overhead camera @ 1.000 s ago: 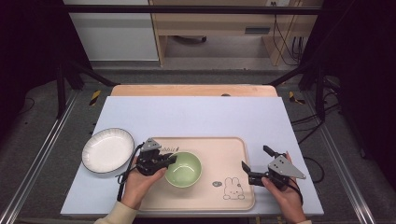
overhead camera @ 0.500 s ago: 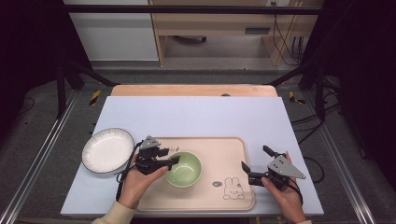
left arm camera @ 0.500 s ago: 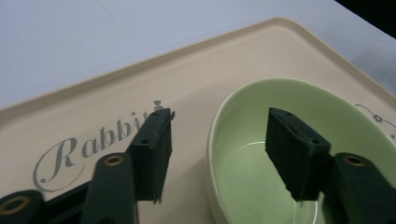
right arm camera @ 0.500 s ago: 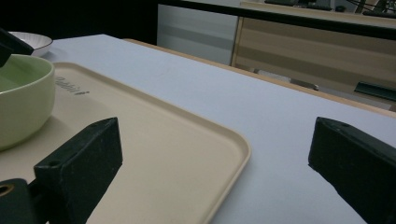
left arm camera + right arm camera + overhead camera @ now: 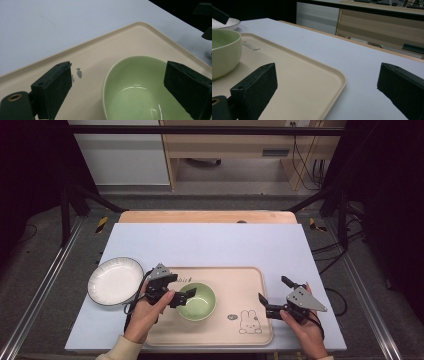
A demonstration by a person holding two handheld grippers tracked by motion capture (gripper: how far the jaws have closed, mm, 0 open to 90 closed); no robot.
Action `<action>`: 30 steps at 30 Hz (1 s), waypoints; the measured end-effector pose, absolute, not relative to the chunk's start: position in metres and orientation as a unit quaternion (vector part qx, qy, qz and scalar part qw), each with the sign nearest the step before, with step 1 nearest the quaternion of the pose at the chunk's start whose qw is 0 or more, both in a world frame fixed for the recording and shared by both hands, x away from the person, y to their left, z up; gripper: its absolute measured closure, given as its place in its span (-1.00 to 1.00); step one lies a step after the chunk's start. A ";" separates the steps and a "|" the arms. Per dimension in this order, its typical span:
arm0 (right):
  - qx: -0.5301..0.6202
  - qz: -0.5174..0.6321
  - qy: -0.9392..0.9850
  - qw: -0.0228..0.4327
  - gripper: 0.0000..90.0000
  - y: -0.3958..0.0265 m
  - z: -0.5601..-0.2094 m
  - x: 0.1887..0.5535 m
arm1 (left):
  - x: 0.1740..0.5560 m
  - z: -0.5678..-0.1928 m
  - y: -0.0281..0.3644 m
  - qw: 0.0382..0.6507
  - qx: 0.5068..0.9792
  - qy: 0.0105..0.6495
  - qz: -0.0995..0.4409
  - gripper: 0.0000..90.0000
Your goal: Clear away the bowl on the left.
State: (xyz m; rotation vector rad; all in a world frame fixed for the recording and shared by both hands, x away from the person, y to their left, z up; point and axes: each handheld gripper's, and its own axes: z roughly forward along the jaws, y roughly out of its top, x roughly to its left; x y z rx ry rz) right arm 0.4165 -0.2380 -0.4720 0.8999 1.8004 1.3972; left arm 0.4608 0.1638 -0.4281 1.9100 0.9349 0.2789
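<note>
Right now your left hand (image 5: 145, 312) comes in from the bottom edge of the high view, forearm angled up and to the right, with the left gripper (image 5: 186, 295) pointing across the tray (image 5: 240, 285) at the near-left rim of the green bowl (image 5: 196, 301). Its jaws have just been opening and now stand wide; in the left gripper view one jaw sits over the bare tray and the other over the bowl's hollow, so the rim lies between them, and neither pad presses on it. The bowl (image 5: 140, 90) rests upright on the left half of the tray, empty and glossy inside. Your right hand (image 5: 305, 327) sits low at the right end of the tray, wrist bent so the right gripper (image 5: 272, 296) points left toward the tray's edge. Its jaws are spread wide too, with nothing between them; in the right gripper view they frame the tray's corner (image 5: 337, 75) and the pale table (image 5: 362, 62). A white plate (image 5: 115, 280) lies on the table just left of the tray, near your left hand but apart from it.
</note>
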 end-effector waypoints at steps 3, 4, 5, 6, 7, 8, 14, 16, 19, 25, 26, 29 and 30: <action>0.345 0.537 0.692 0.339 -0.93 -0.238 -0.472 0.416 | 0.461 -0.427 0.167 0.484 0.783 0.374 0.117 -0.84; 0.345 0.536 0.692 0.339 -0.93 -0.238 -0.472 0.416 | 0.461 -0.427 0.167 0.486 0.781 0.373 0.119 -0.84; 0.345 0.536 0.692 0.338 -0.93 -0.238 -0.472 0.416 | 0.461 -0.426 0.168 0.485 0.781 0.373 0.121 -0.84; 0.345 0.536 0.692 0.338 -0.93 -0.238 -0.472 0.416 | 0.462 -0.426 0.169 0.484 0.782 0.374 0.122 -0.84; 0.345 0.536 0.692 0.338 -0.93 -0.238 -0.472 0.417 | 0.462 -0.425 0.170 0.485 0.781 0.373 0.123 -0.85; 0.346 0.537 0.692 0.338 -0.93 -0.238 -0.472 0.417 | 0.462 -0.424 0.171 0.485 0.782 0.372 0.124 -0.87; 0.345 0.536 0.692 0.338 -0.93 -0.238 -0.472 0.416 | 0.462 -0.417 0.180 0.492 0.774 0.375 0.136 -0.89; 0.345 0.536 0.692 0.338 -0.93 -0.238 -0.472 0.416 | 0.462 -0.415 0.182 0.495 0.772 0.374 0.137 -0.89; 0.345 0.536 0.692 0.338 -0.93 -0.238 -0.472 0.417 | 0.463 -0.413 0.185 0.498 0.770 0.374 0.139 -0.89; 0.348 0.536 0.693 0.334 -0.92 -0.238 -0.472 0.417 | 0.463 -0.409 0.191 0.500 0.768 0.373 0.147 -0.89; 0.346 0.536 0.693 0.335 -0.92 -0.238 -0.472 0.417 | 0.463 -0.409 0.192 0.499 0.769 0.373 0.144 -0.89; 0.344 0.537 0.693 0.337 -0.92 -0.238 -0.472 0.416 | 0.462 -0.409 0.192 0.499 0.770 0.371 0.141 -0.89; 0.344 0.536 0.693 0.337 -0.92 -0.238 -0.472 0.416 | 0.462 -0.409 0.192 0.500 0.770 0.371 0.143 -0.89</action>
